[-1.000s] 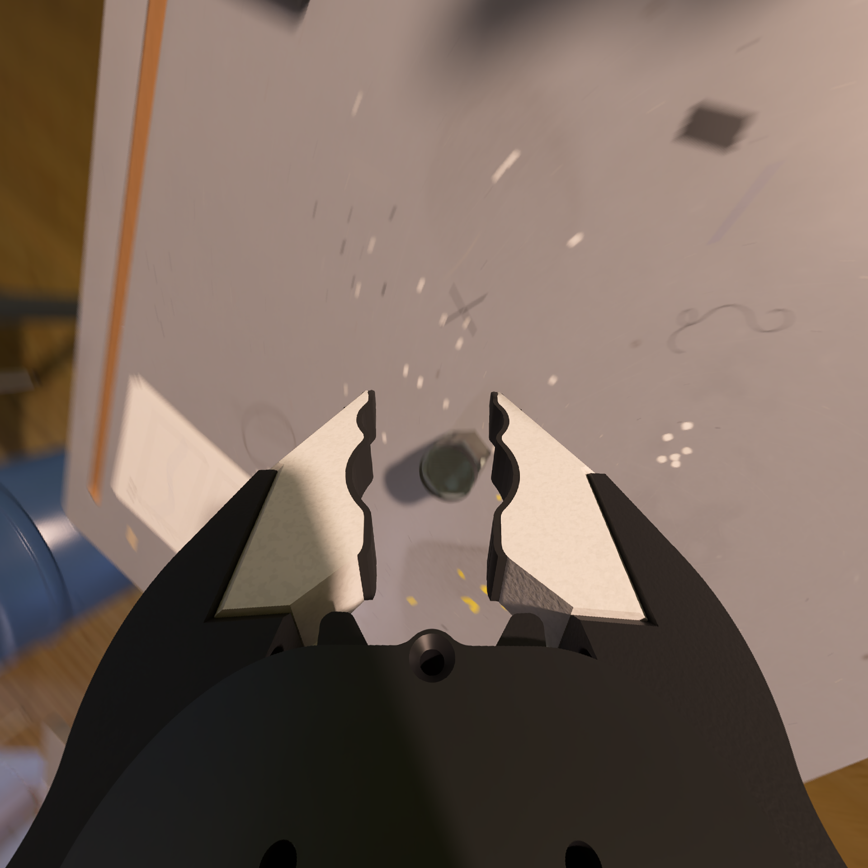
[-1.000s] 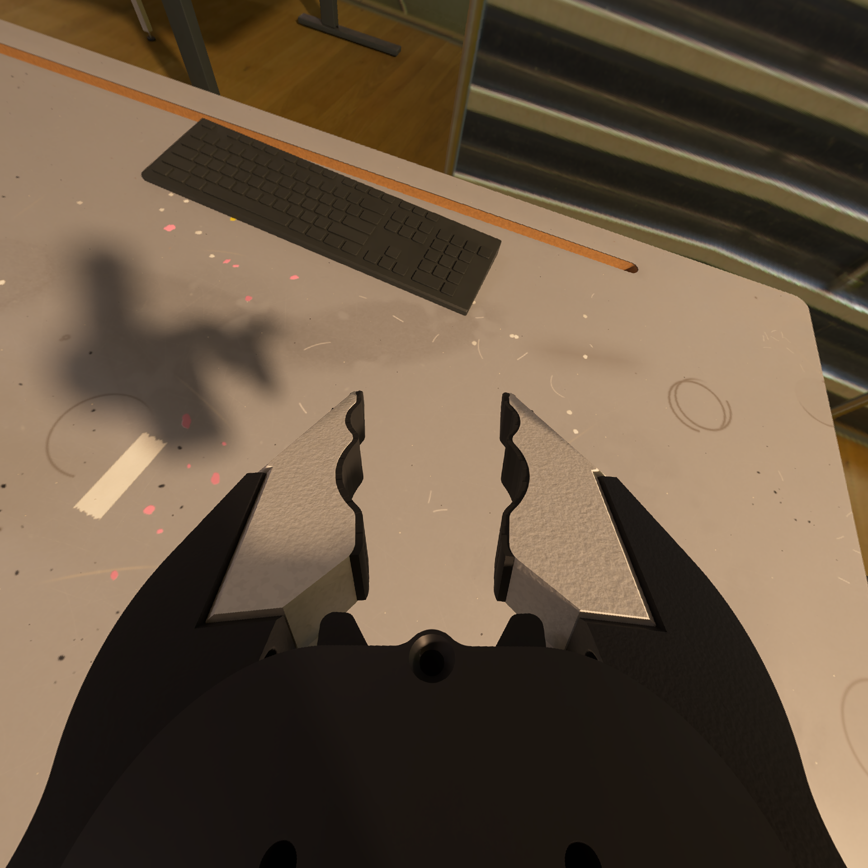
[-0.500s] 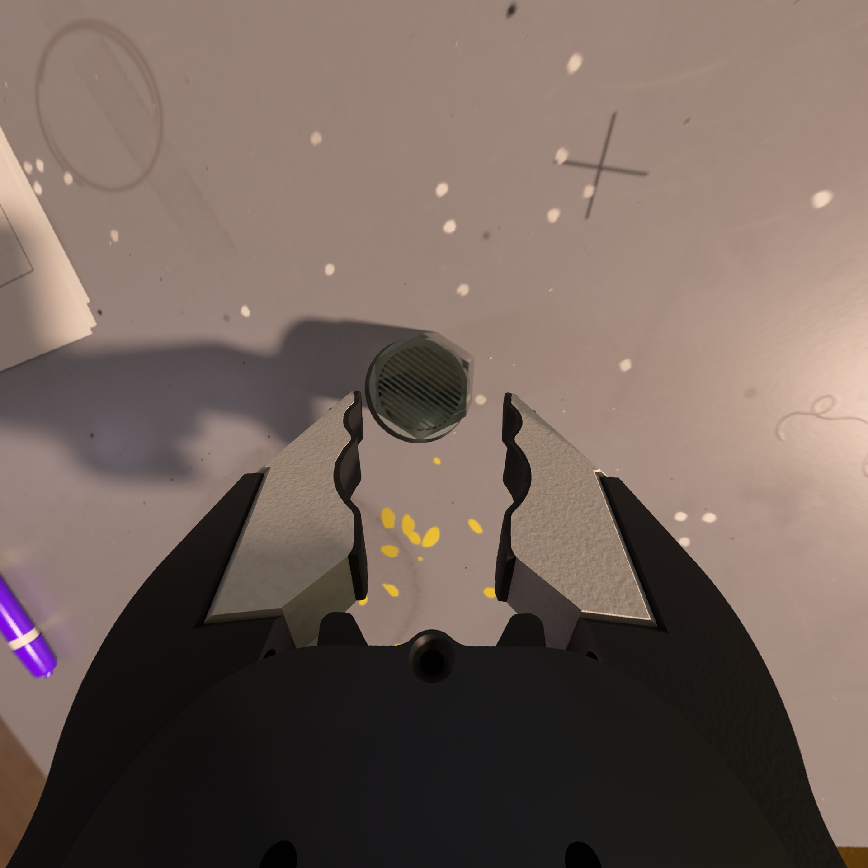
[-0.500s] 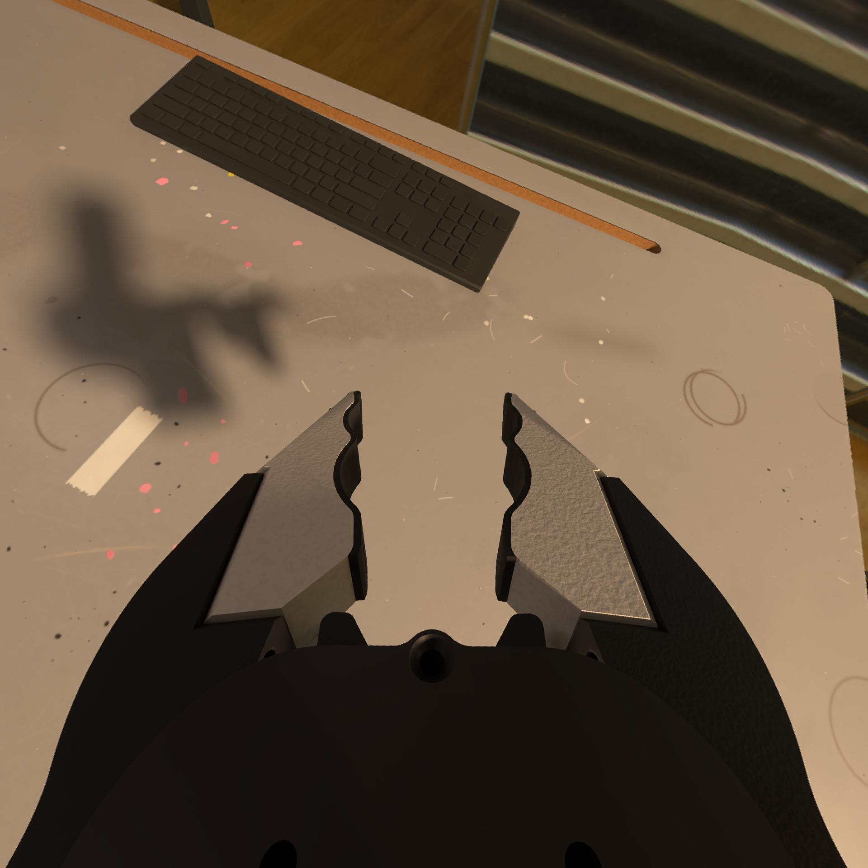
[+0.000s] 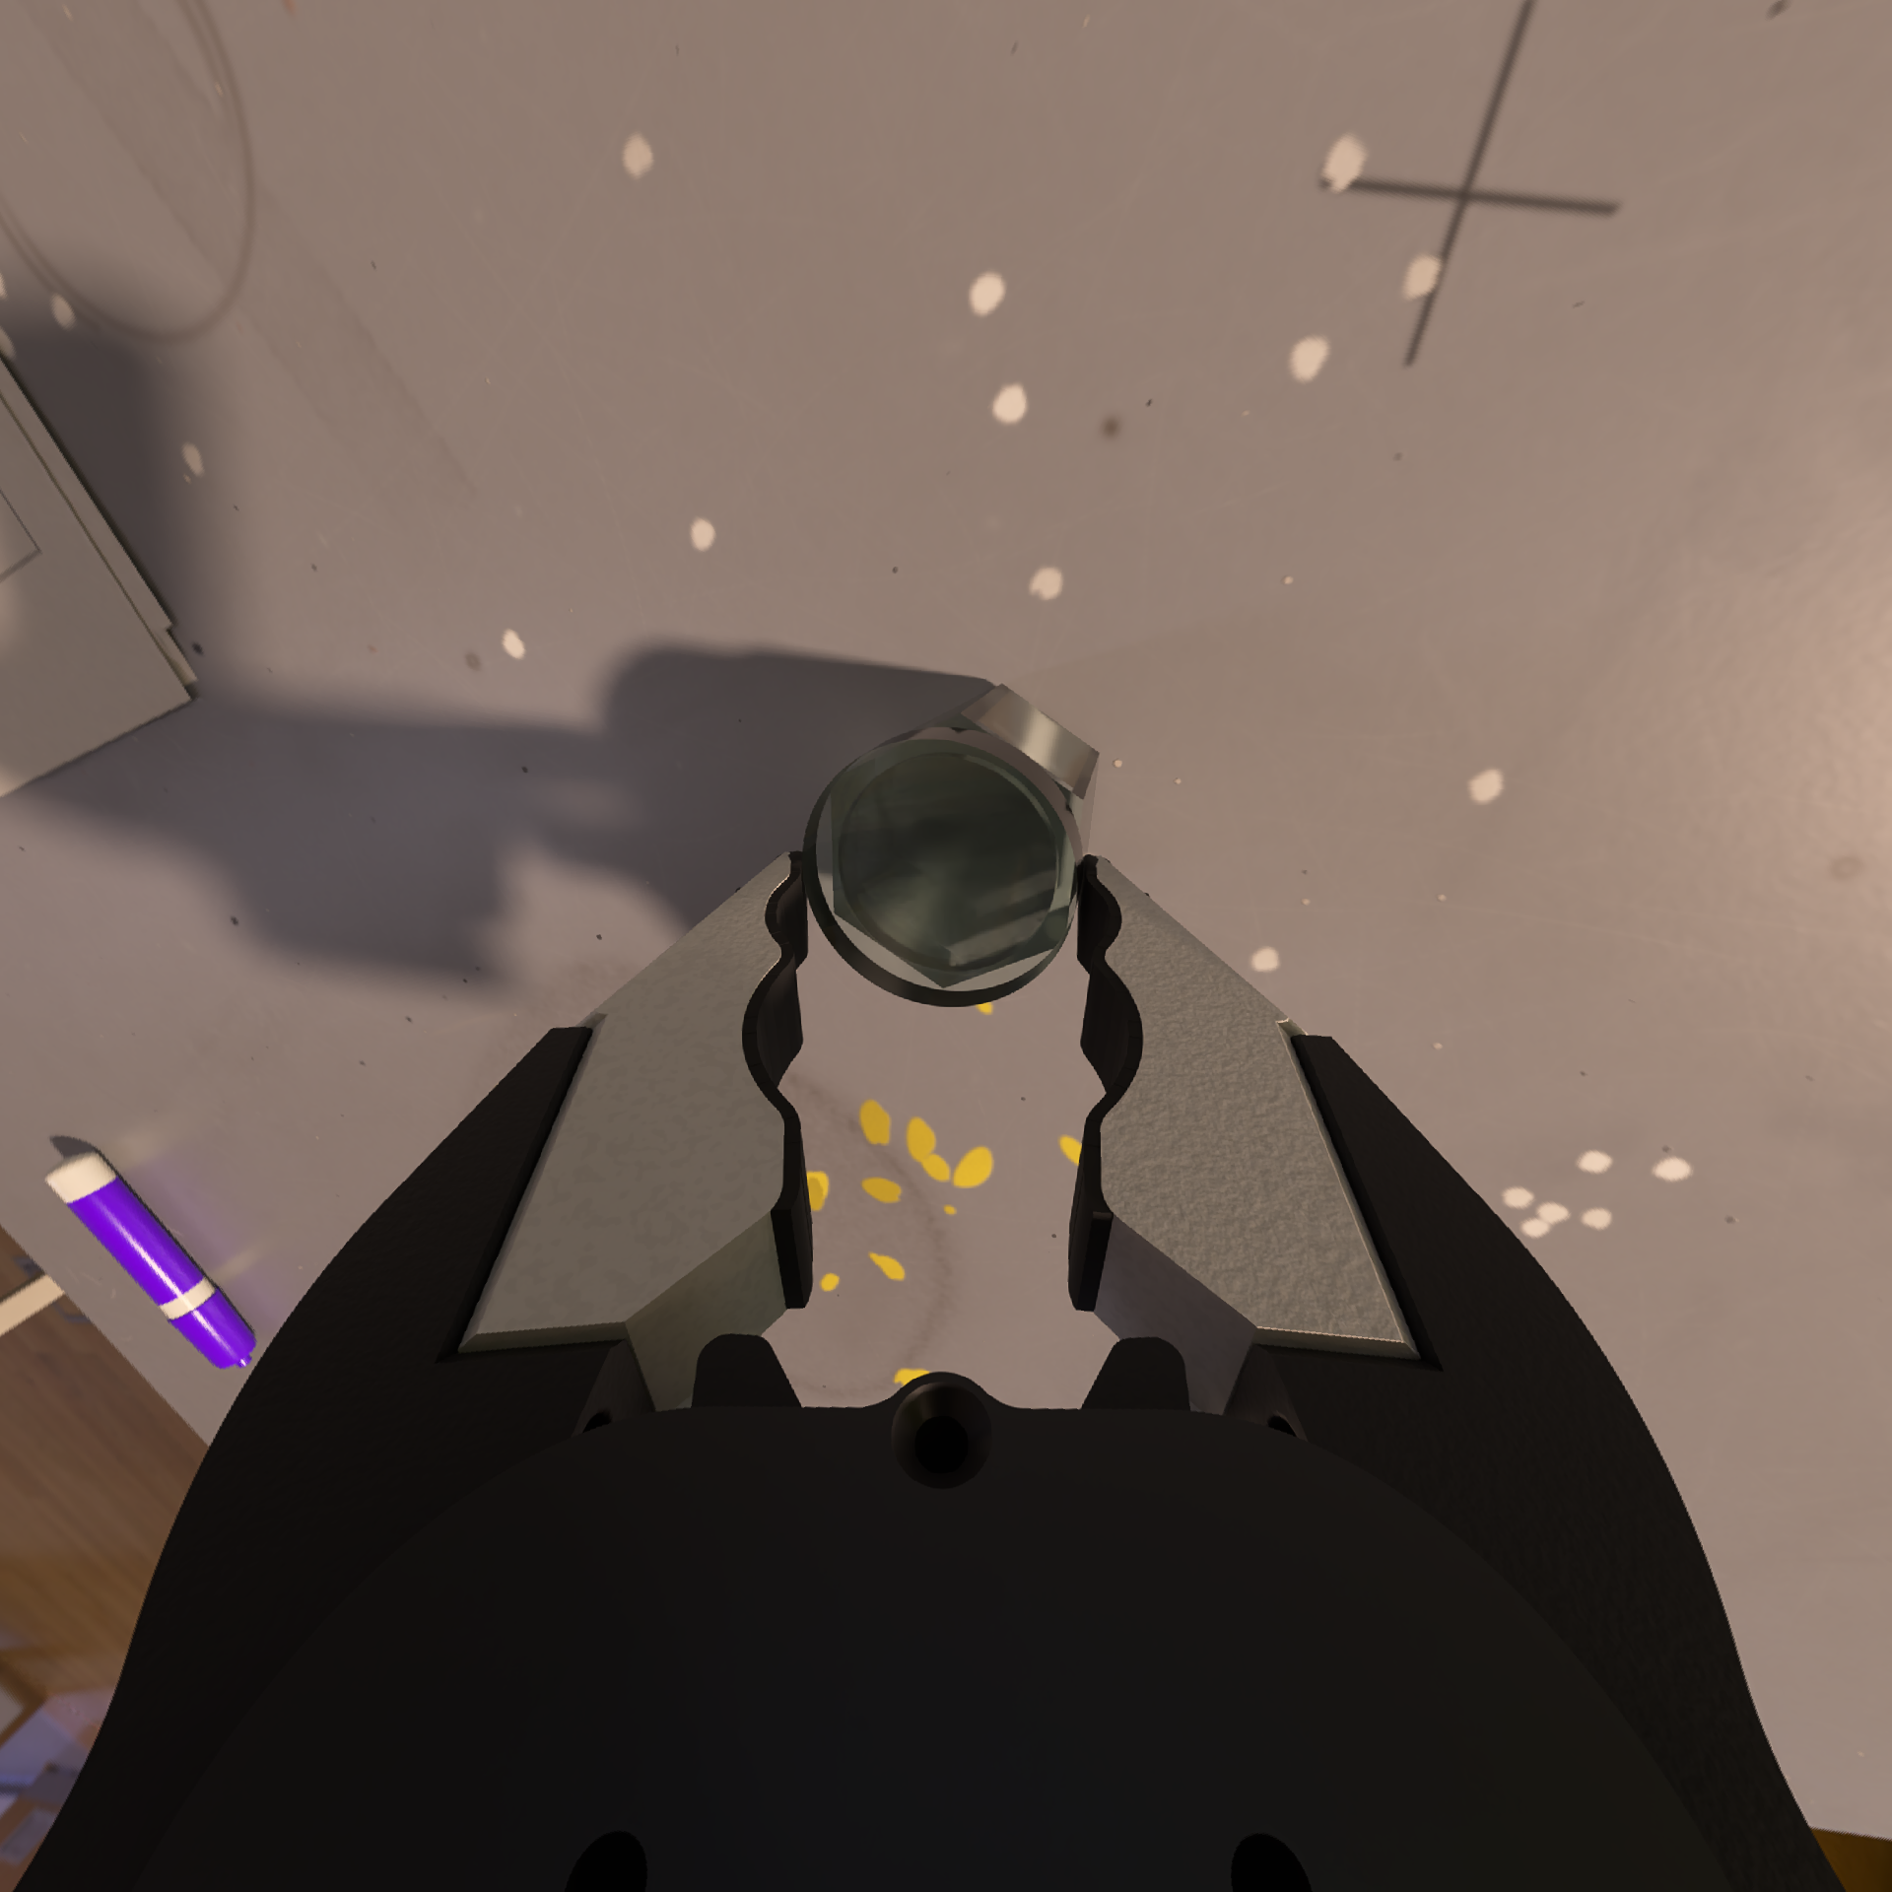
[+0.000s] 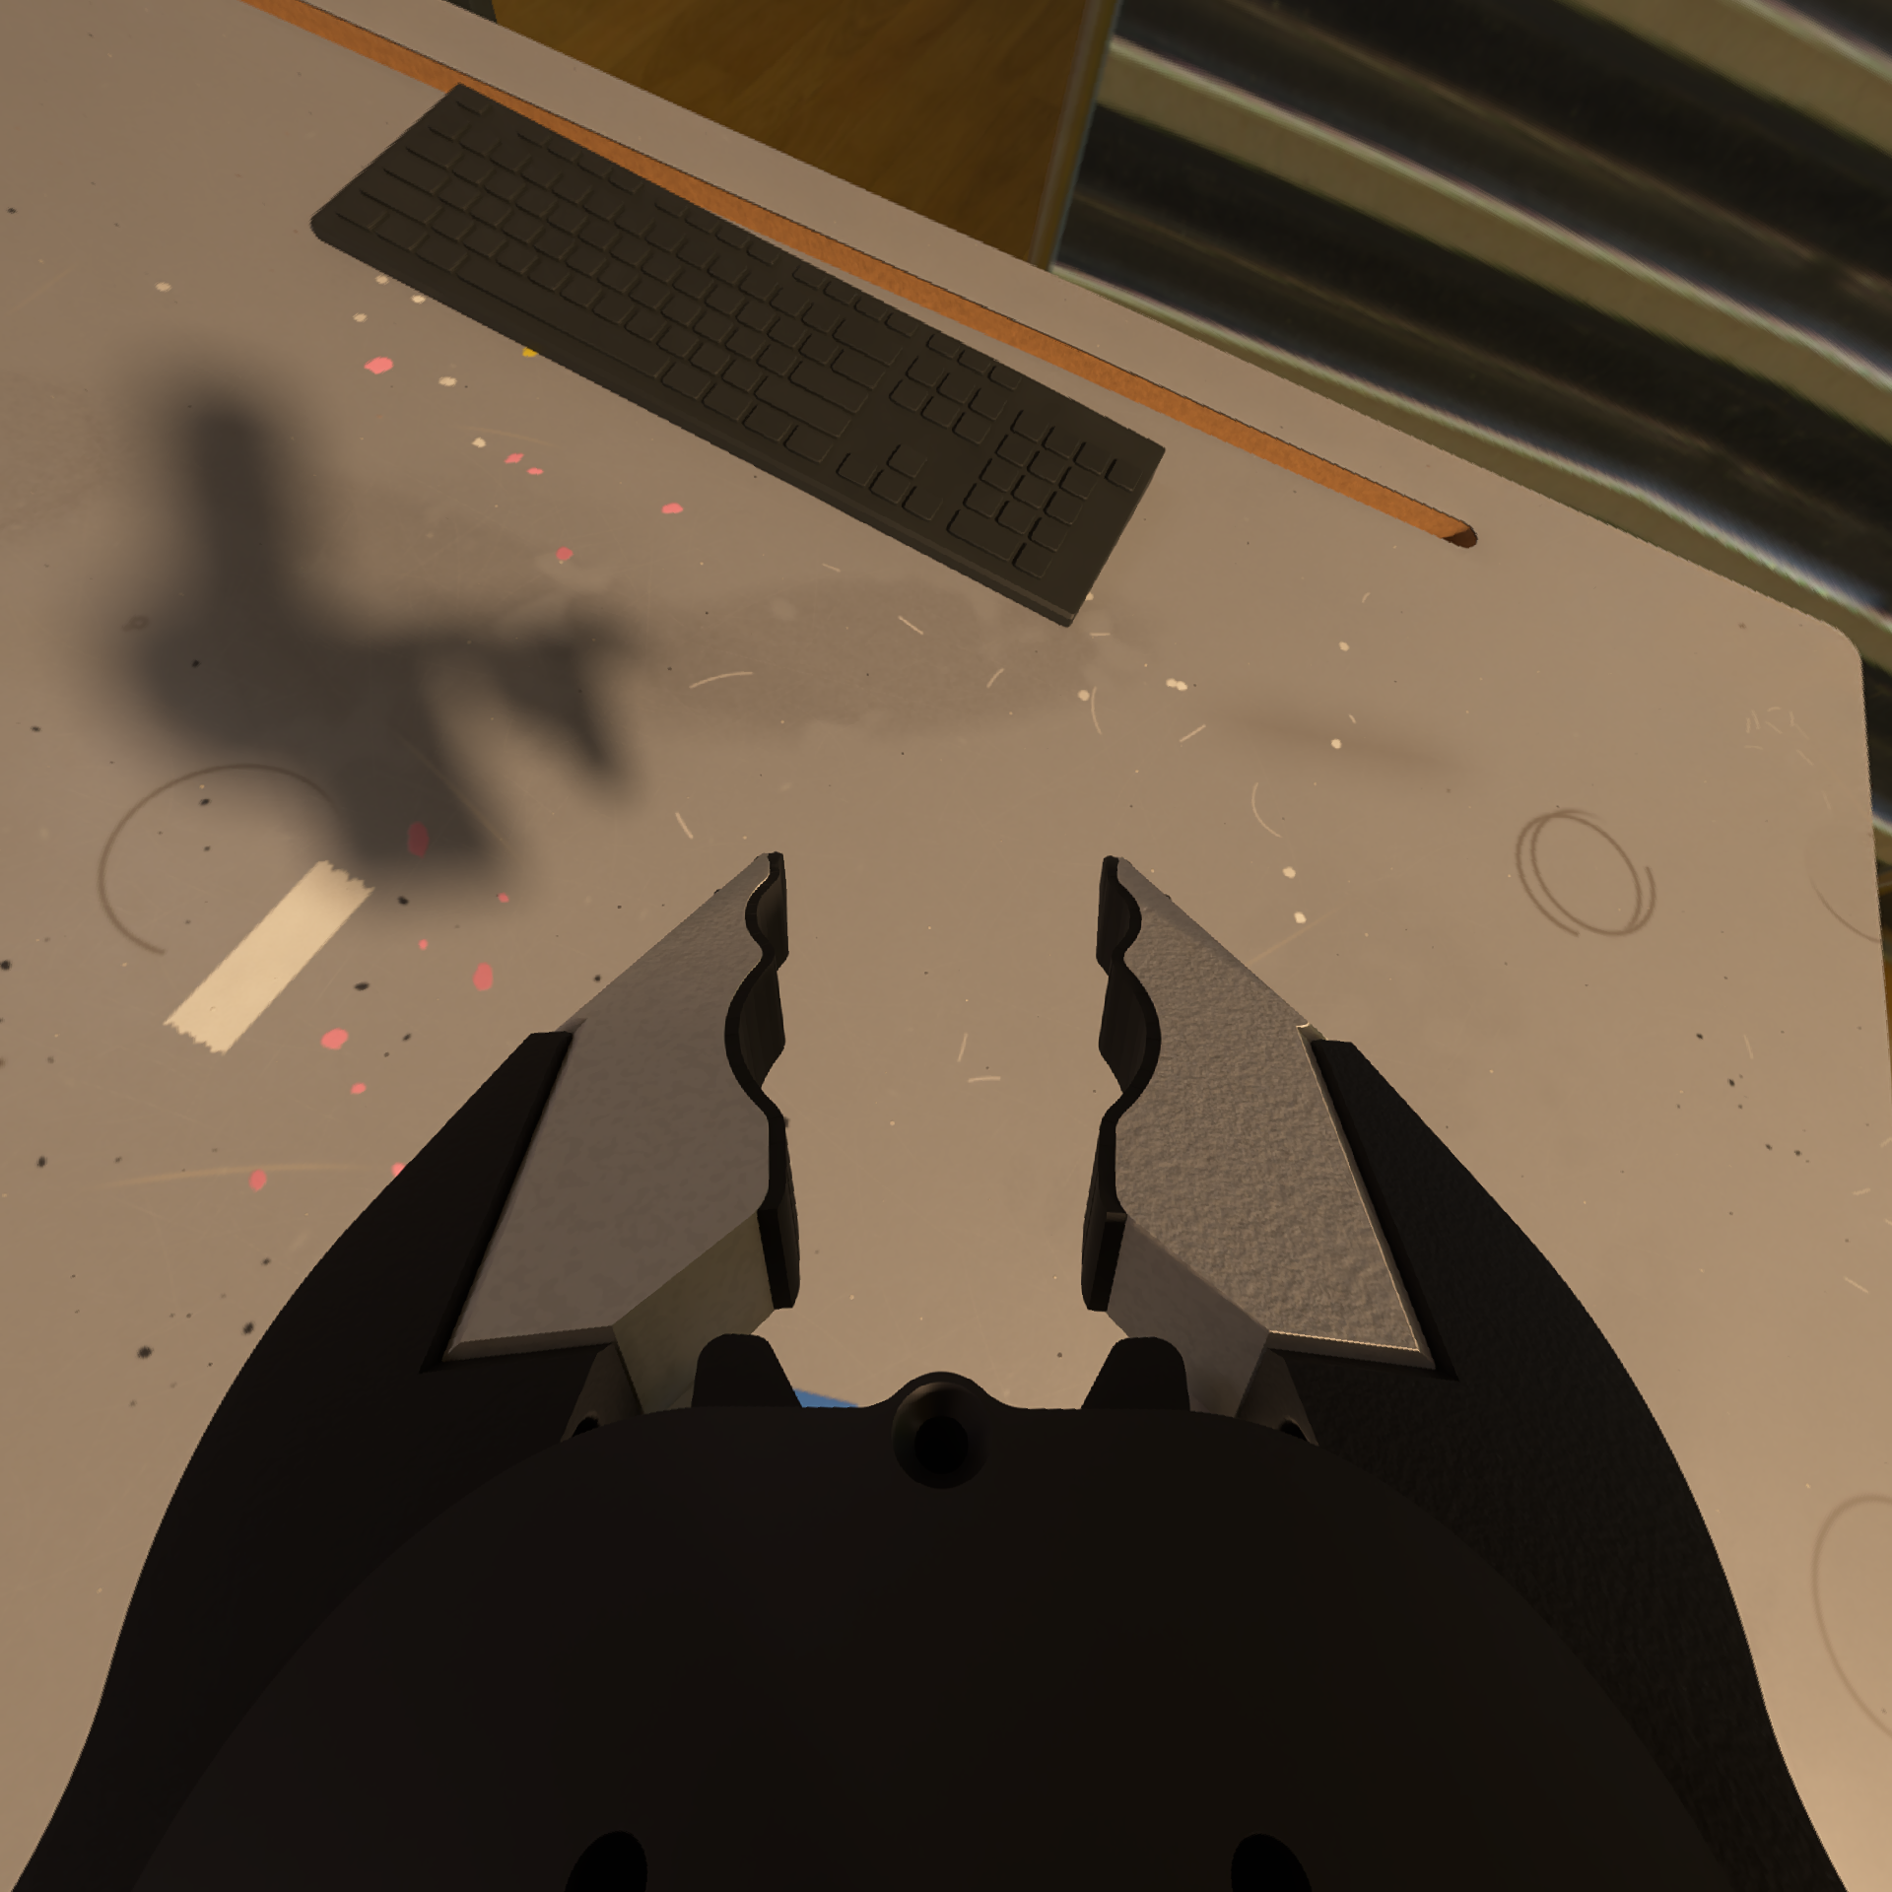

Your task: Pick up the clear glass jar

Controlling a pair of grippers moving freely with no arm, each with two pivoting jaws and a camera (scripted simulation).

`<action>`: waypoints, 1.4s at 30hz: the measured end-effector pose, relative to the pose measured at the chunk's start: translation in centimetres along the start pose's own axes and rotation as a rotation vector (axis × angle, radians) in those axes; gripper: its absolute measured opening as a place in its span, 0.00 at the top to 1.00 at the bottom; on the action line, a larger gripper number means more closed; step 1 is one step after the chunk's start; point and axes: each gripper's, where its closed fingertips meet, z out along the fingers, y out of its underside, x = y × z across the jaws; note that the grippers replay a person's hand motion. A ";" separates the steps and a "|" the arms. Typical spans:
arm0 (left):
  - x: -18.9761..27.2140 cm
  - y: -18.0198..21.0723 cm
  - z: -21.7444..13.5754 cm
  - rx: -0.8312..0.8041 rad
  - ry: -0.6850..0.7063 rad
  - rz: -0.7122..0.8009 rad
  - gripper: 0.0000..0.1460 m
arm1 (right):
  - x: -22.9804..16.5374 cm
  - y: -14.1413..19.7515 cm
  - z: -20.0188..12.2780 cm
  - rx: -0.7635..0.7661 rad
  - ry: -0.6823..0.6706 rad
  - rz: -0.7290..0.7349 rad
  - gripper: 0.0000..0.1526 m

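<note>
A: Where is the jar [image 5: 947, 883]?

B: It stands on the grey table [image 5: 1331, 573], seen from above, with its round mouth right between the tips of the left gripper [image 5: 940, 870]. Both fingertips [image 5: 1095, 883] sit at its rim, one at 9 o'clock of it and one at 3 o'clock.

A: Has that gripper got hold of it?

B: I cannot tell. The tips look like they touch the glass, but the fingers are spread wide and no squeeze shows.

A: Anything else near it?

B: A purple marker [image 5: 154, 1254] lies at 8 o'clock, close to the table edge. A stack of paper [image 5: 72, 614] is at 10 o'clock, and yellow flecks [image 5: 921, 1157] dot the table between the fingers.

A: And the right gripper [image 6: 942, 870]?

B: Released, holding nothing, above bare table. A dark keyboard [image 6: 737, 338] lies at 11 o'clock of it, and a strip of tape [image 6: 268, 954] at 9 o'clock.
</note>
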 end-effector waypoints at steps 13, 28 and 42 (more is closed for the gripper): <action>11.7 -10.0 -19.6 0.572 0.060 0.561 0.64 | 0.2 0.4 0.3 -0.029 0.011 -0.007 0.60; 28.6 -14.4 -11.9 0.436 0.115 1.248 0.64 | 0.0 1.4 0.7 -0.054 -0.016 0.000 0.61; 30.4 -14.9 -9.9 0.339 0.114 1.379 0.64 | 0.1 2.0 1.5 -0.088 -0.027 0.000 0.60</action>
